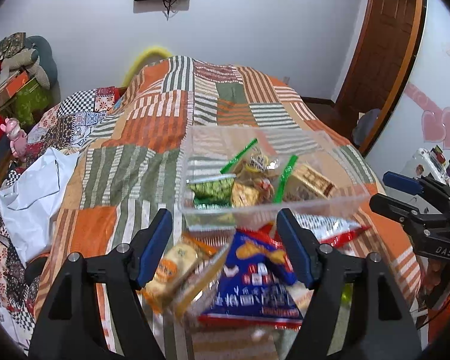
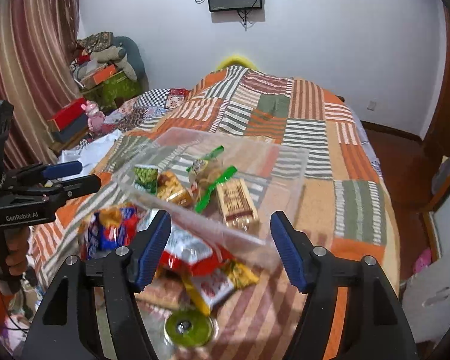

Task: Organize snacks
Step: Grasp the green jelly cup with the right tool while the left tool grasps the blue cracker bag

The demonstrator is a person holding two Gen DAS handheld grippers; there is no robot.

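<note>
1. Now, both tools are spread wide and hold nothing: the left hand-held gripper [image 1: 225,249] hangs over a blue snack bag [image 1: 255,282] and a pale biscuit pack [image 1: 171,270], while the right hand-held gripper [image 2: 220,249] hangs over a red-and-white packet [image 2: 192,255] and a yellow-edged packet [image 2: 222,285].
2. Just ahead of both sets of fingertips sits the clear plastic bin [image 1: 354,192] on the bed [image 1: 153,126], already holding a green pack [image 1: 210,189], a brown cracker box [image 1: 312,180] and zip bags with green seals (so the sorting looks partly done, by my reckoning).
3. The loose packets lie below and between the jaws, short of the bin's near wall, some overlapping.
4. To do this step well, I would take one packet at a time, starting with whichever lies on top, and pinch it at a sealed edge rather than across the puffed middle.
5. Lift it clear of the near rim before moving forward, since the light bin could slide or tip if clipped.
6. A round green lid-like object [image 2: 189,330] lies nearest the right tool; what it is I cannot tell.
</note>
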